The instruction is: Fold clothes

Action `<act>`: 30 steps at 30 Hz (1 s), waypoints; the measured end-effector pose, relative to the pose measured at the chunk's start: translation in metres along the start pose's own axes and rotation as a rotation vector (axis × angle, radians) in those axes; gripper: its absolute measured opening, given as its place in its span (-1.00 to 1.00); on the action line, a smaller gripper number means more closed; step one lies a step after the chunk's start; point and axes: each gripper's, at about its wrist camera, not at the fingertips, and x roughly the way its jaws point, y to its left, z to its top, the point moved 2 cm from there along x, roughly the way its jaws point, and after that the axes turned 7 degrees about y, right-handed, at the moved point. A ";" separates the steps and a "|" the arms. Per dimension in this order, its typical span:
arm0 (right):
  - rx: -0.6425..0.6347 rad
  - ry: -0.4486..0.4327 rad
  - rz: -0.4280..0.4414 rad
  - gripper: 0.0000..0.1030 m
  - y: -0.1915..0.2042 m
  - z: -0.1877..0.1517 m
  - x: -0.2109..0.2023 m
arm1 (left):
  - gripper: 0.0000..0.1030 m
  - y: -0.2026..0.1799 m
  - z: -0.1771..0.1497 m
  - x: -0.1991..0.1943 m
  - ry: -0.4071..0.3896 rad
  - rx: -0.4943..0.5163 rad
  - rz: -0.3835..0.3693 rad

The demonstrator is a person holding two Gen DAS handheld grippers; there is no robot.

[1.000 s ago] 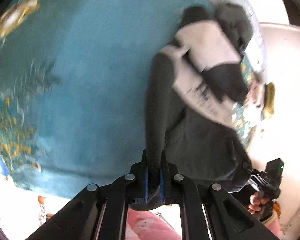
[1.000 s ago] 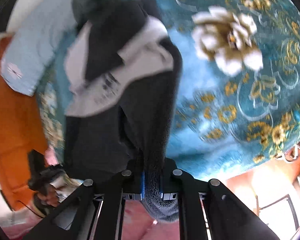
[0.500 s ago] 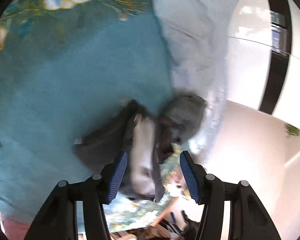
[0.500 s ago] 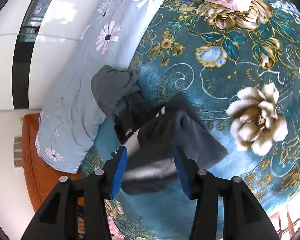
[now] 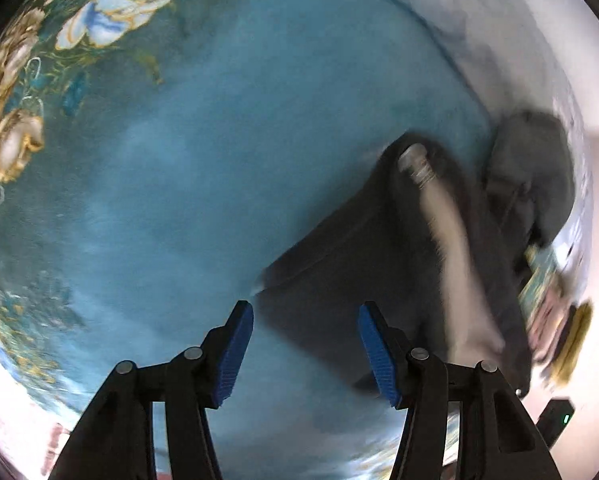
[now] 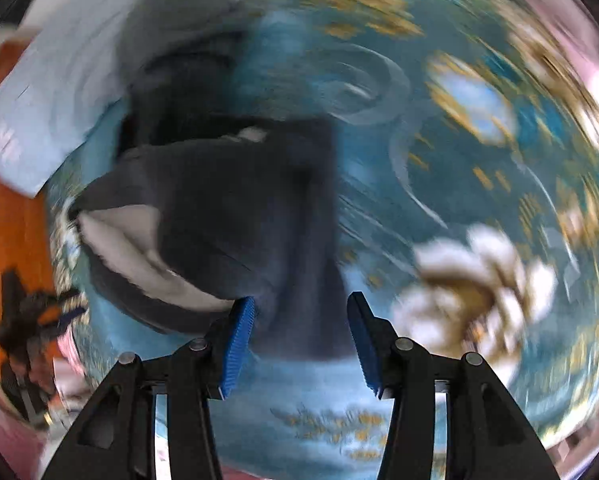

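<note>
Released since a second ago, the dark sweatshirt (image 5: 383, 280) lies part-folded on the teal bedspread (image 5: 203, 184) beneath spread, empty left gripper (image 5: 305, 350) and right gripper (image 6: 299, 344) jaws; a fresh edge must be pinched.

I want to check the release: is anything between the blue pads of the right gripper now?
No. In the right wrist view, the right gripper is open; the dark garment lies beyond on the bedspread.
</note>
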 end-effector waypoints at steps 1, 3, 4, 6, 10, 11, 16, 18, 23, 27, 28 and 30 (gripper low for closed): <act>-0.028 -0.025 0.013 -0.04 0.007 0.008 -0.005 | 0.15 -0.007 0.005 -0.003 -0.021 -0.014 -0.010; -0.031 -0.063 0.101 -0.06 0.014 0.027 -0.017 | 0.15 -0.015 0.010 -0.005 -0.031 -0.020 -0.015; -0.014 -0.073 0.155 -0.18 0.014 0.038 -0.023 | 0.15 -0.020 0.013 -0.007 -0.030 -0.018 -0.013; 0.042 -0.063 0.211 -0.75 0.009 0.062 -0.027 | 0.15 -0.025 0.017 -0.007 -0.027 -0.020 -0.014; 0.140 -0.033 0.264 -0.76 -0.005 0.094 -0.028 | 0.15 -0.028 0.029 -0.005 -0.011 -0.076 -0.079; 0.161 -0.030 0.270 -0.76 -0.010 0.096 -0.028 | 0.15 -0.033 0.034 0.000 -0.005 -0.087 -0.086; 0.274 -0.036 0.271 -0.76 -0.035 0.089 -0.032 | -0.26 -0.049 0.058 0.013 0.020 -0.157 -0.109; 0.318 -0.039 0.271 -0.76 -0.042 0.088 -0.034 | -0.79 -0.057 0.063 0.015 0.036 -0.155 -0.085; 0.289 -0.032 0.298 -0.77 -0.030 0.090 -0.044 | -0.86 -0.067 0.067 -0.018 -0.033 -0.140 -0.141; 0.329 -0.061 0.383 -0.77 -0.030 0.080 -0.054 | -0.90 -0.069 0.070 -0.073 -0.189 -0.108 -0.192; 0.349 -0.067 0.381 -0.77 -0.035 0.084 -0.053 | -0.95 -0.074 0.079 -0.077 -0.197 -0.090 -0.183; 0.388 -0.081 0.379 -0.77 -0.044 0.090 -0.051 | -1.00 -0.085 0.109 -0.073 -0.207 -0.066 -0.186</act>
